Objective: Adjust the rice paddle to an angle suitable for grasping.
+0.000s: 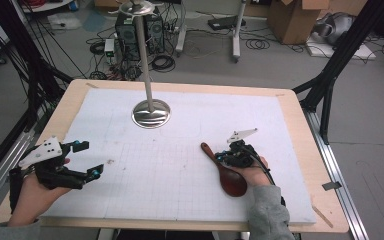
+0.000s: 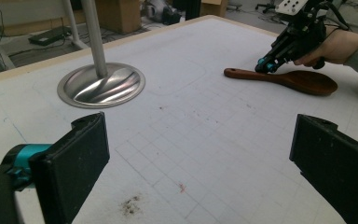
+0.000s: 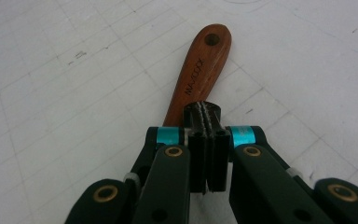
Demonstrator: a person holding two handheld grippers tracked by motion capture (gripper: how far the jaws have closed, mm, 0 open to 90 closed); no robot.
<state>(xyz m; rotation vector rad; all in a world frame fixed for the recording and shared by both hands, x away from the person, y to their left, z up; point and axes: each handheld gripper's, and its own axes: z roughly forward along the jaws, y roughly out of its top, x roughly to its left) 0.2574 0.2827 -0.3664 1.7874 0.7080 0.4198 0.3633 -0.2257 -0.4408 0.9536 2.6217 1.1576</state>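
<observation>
Lying flat on the counter (image 1: 300, 130), the spoon (image 1: 228, 175) is not yet lifted. The right tongs (image 3: 204, 112) are pressed together with nothing between them, tips on or just over its handle. The left tongs (image 2: 196, 158) hang spread and empty, well apart. Near the stand (image 1: 151, 113), grasping and moving the spoon seems still ahead.

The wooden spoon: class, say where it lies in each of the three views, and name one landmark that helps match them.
High view: wooden spoon lies right of centre, beside the right tongs.
Left gripper view: upper right, under the right tongs.
Right gripper view: centre, handle running up from the shut tongs.
Shared landmark: the gridded white mat.
</observation>
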